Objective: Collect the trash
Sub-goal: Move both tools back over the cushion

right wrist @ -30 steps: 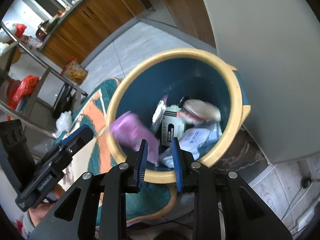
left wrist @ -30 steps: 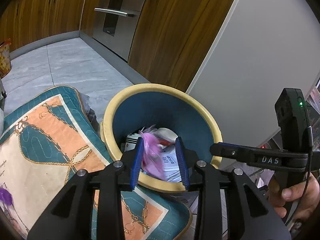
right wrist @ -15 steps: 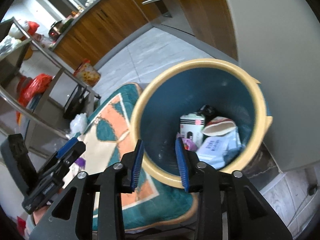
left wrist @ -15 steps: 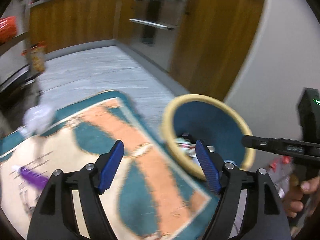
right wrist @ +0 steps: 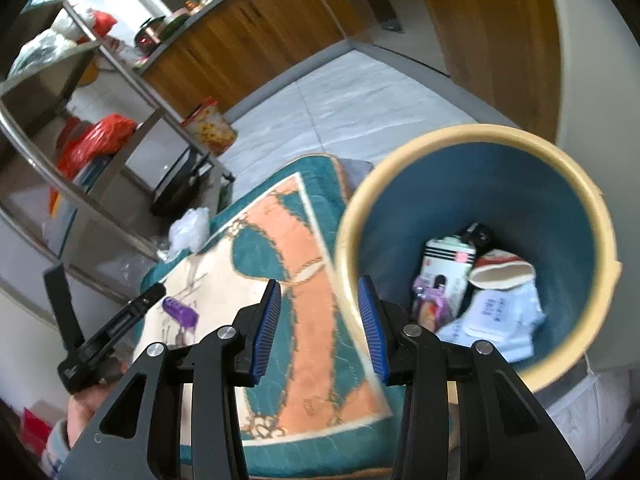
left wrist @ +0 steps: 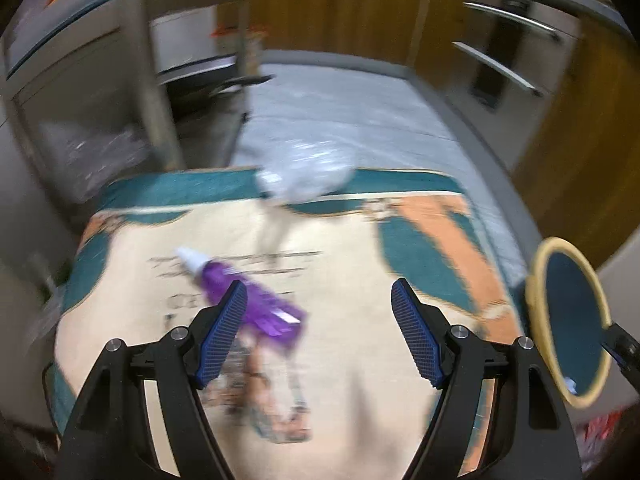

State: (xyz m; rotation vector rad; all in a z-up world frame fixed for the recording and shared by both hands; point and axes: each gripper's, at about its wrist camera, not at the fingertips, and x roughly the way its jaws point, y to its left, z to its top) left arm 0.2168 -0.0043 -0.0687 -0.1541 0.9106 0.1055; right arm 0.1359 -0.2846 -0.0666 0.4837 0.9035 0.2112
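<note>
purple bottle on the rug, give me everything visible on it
The purple bottle is a small see-through purple plastic bottle with a white cap at one end. It lies on its side on the cream middle of the patterned rug, cap pointing away from the left wrist camera and slanted leftward. Motion blur hides any label. Nothing grips it: the left gripper is open above it, one finger overlapping it in that view. In the right wrist view it lies just beyond the left gripper's tip, well clear of the bin.
</note>
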